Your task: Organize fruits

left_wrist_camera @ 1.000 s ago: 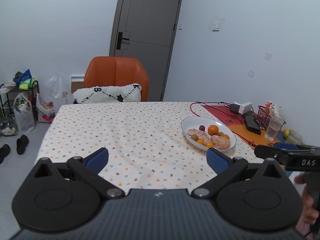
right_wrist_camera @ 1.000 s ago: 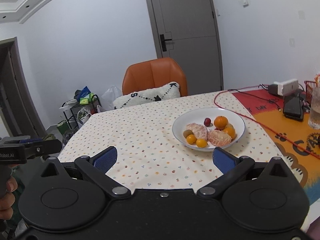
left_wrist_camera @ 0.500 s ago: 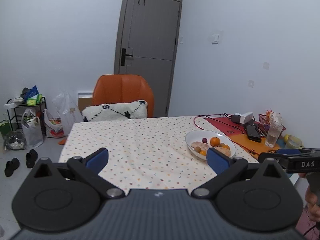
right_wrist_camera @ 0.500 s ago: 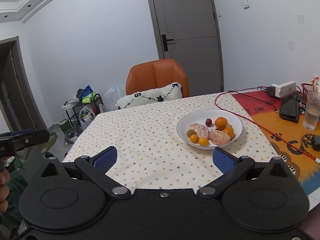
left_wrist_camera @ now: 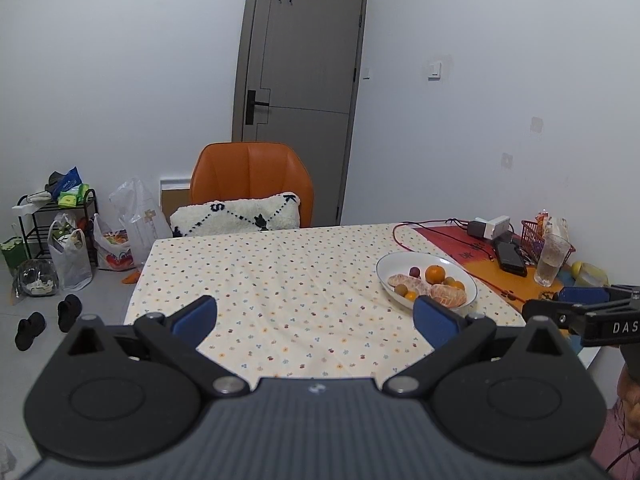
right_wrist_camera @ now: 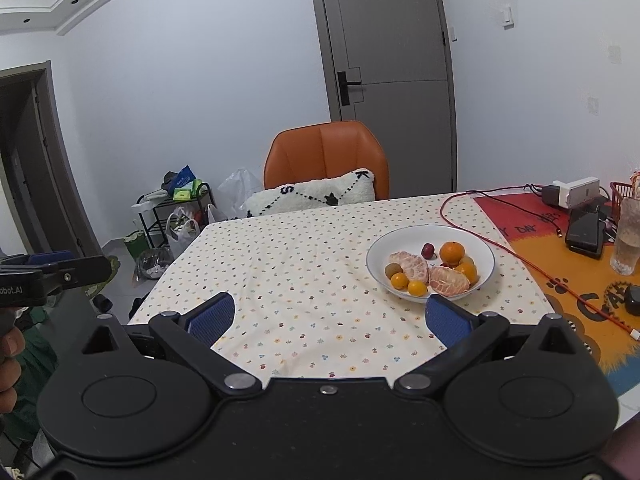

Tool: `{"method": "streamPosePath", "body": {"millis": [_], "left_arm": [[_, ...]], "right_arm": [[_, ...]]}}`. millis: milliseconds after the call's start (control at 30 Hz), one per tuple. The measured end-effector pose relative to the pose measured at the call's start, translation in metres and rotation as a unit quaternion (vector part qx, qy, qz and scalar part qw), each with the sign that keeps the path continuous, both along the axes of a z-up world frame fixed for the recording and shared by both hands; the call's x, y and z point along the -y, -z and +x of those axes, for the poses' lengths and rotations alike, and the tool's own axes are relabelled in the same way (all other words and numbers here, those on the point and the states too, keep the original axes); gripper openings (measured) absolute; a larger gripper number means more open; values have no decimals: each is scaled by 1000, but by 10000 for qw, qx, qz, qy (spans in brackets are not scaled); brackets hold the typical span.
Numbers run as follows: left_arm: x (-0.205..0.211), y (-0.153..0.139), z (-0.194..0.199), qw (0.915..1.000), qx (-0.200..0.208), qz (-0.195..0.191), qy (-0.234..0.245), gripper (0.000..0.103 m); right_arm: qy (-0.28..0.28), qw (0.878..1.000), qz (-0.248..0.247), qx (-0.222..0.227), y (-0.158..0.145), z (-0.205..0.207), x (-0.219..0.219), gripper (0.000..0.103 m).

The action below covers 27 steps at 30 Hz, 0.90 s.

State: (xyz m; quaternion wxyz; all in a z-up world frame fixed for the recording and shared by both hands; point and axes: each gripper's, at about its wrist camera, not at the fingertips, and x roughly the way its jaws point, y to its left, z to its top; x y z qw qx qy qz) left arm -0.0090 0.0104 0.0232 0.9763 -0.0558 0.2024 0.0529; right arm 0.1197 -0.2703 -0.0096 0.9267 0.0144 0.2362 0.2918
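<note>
Both views have pulled back from the dotted-cloth table (right_wrist_camera: 304, 280). The left hand-held gripper (left_wrist_camera: 316, 314) and right hand-held gripper (right_wrist_camera: 326, 318) gape wide, empty. All fruit sits in the white oval bowl (right_wrist_camera: 486, 258), so the sorting looks finished.

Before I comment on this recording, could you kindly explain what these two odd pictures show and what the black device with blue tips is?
Each picture comes from a camera mounted on a hand-held gripper, looking forward along its two blue-tipped fingers. One shows the left gripper, the other the right gripper. Both are open and hold nothing. Ahead is a table with a dotted tablecloth and a white bowl of fruit: peeled citrus, a whole orange and smaller fruits. A glass stands at the far right.
</note>
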Motion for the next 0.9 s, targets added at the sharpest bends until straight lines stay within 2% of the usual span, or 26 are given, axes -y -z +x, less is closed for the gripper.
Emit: {"method": "streamPosePath", "body": {"millis": [333,900], "left_arm": [[1,11,2,9999,-156,1,56,103],[-3,14,5,9998,-211,-30,7,103]], "right_arm": [[23,9999,-58,-83,4,3,-2,103],[31,9998,-111,-146,8,6,-4,103]]}}
